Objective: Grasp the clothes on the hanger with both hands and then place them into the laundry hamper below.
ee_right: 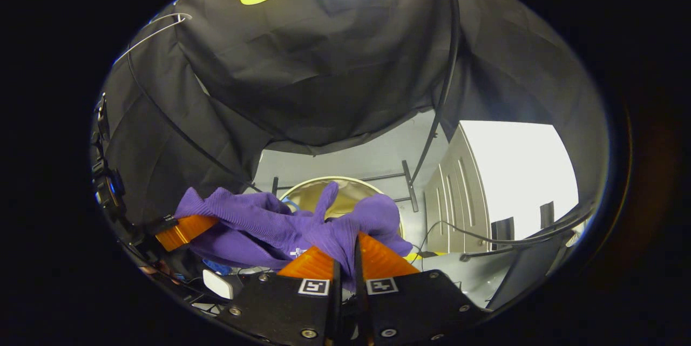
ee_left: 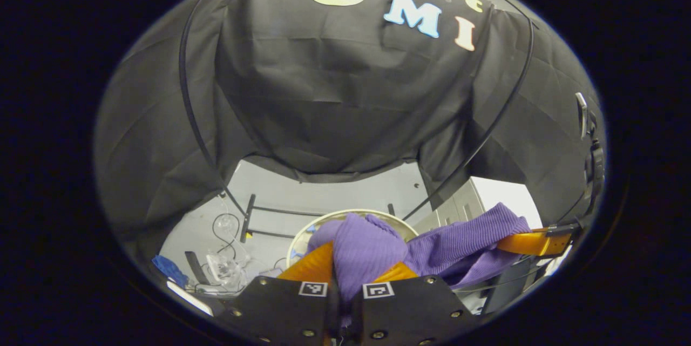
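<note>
Laundry hamper [ee_left: 402,220], round and pale-rimmed, standing on the floor; its rim serves as landmark. Purple ribbed garment [ee_left: 367,249] bunched directly above the hamper's opening, stretched between both tongs. Left tongs [ee_left: 353,270] closed tight on one fold of the garment, above the hamper's near rim. Right tongs [ee_right: 345,257] likewise clamped on a fold, fingers nearly meeting, also above the near rim.
</note>
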A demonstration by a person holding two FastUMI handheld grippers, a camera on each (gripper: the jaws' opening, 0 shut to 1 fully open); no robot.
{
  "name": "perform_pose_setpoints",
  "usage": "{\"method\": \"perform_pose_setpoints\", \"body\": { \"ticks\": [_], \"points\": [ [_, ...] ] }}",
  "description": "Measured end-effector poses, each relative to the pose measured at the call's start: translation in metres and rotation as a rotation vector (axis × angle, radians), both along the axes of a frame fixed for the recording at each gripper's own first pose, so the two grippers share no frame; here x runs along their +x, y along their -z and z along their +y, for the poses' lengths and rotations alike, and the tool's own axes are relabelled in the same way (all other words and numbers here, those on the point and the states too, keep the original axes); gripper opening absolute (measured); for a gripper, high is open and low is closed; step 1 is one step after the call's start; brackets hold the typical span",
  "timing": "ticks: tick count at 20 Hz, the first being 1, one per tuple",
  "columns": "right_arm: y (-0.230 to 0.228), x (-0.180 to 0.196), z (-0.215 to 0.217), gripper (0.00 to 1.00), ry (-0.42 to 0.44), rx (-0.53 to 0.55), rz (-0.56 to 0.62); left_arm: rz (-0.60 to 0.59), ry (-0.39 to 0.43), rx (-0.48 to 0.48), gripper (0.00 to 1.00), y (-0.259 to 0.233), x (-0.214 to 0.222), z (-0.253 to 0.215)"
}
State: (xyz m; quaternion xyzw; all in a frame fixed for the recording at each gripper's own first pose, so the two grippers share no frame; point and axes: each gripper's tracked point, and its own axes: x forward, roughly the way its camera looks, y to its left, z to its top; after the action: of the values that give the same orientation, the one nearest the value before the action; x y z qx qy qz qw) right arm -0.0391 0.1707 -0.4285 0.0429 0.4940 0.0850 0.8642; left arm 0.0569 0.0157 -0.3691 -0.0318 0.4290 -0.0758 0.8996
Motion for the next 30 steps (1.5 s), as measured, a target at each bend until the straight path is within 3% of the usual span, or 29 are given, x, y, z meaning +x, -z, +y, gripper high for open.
{"method": "perform_pose_setpoints", "body": {
  "ticks": [1, 3, 6, 8, 10, 11, 12, 16, 17, 19, 21, 22, 27, 29, 30],
  "points": [
    [-0.004, -0.001, 0.003, 0.14, -0.004, 0.017, 0.0, 0.004, 0.011, 0.019, 0.1, 0.0, -0.005, 0.002],
    [-0.013, -0.001, 0.01, 0.45, -0.016, 0.058, -0.007, -0.002, 0.037, 0.031, 0.19, -0.007, -0.007, 0.003],
    [-0.032, 0.005, 0.006, 0.92, -0.011, 0.061, -0.046, -0.036, 0.062, 0.06, 0.67, -0.028, -0.005, 0.002],
    [-0.049, 0.011, 0.0, 0.95, 0.003, 0.051, -0.09, -0.076, 0.075, 0.109, 1.0, -0.044, -0.007, 0.011],
    [-0.069, 0.021, -0.008, 0.95, 0.019, 0.048, -0.139, -0.112, 0.083, 0.123, 0.95, -0.068, -0.008, 0.015],
    [-0.082, 0.026, -0.012, 0.91, 0.026, 0.043, -0.17, -0.129, 0.08, 0.117, 0.95, -0.079, -0.009, 0.016],
    [-0.093, 0.03, -0.016, 0.95, 0.032, 0.035, -0.199, -0.144, 0.074, 0.104, 0.95, -0.092, -0.007, 0.015],
    [-0.141, 0.052, -0.036, 0.95, 0.057, -0.003, -0.326, -0.246, 0.043, 0.073, 0.95, -0.149, 0.005, 0.016],
    [-0.154, 0.056, -0.041, 0.95, 0.063, -0.016, -0.363, -0.278, 0.037, 0.074, 0.9, -0.165, 0.011, 0.019],
    [-0.181, 0.066, -0.048, 0.96, 0.074, -0.041, -0.443, -0.351, 0.03, 0.078, 0.95, -0.205, 0.025, 0.02],
    [-0.214, 0.071, -0.056, 0.96, 0.083, -0.06, -0.53, -0.428, 0.03, 0.068, 0.9, -0.247, 0.04, 0.017],
    [-0.232, 0.074, -0.06, 0.95, 0.088, -0.076, -0.579, -0.465, 0.033, 0.061, 1.0, -0.269, 0.045, 0.016],
    [-0.324, 0.096, -0.072, 0.91, 0.102, -0.136, -0.836, -0.643, 0.034, -0.002, 1.0, -0.37, 0.062, 0.001],
    [-0.359, 0.095, -0.073, 0.96, 0.106, -0.141, -0.921, -0.704, 0.037, -0.016, 1.0, -0.403, 0.065, -0.001],
    [-0.374, 0.092, -0.073, 0.91, 0.111, -0.137, -0.956, -0.734, 0.036, -0.019, 1.0, -0.422, 0.065, 0.0]
  ]
}}
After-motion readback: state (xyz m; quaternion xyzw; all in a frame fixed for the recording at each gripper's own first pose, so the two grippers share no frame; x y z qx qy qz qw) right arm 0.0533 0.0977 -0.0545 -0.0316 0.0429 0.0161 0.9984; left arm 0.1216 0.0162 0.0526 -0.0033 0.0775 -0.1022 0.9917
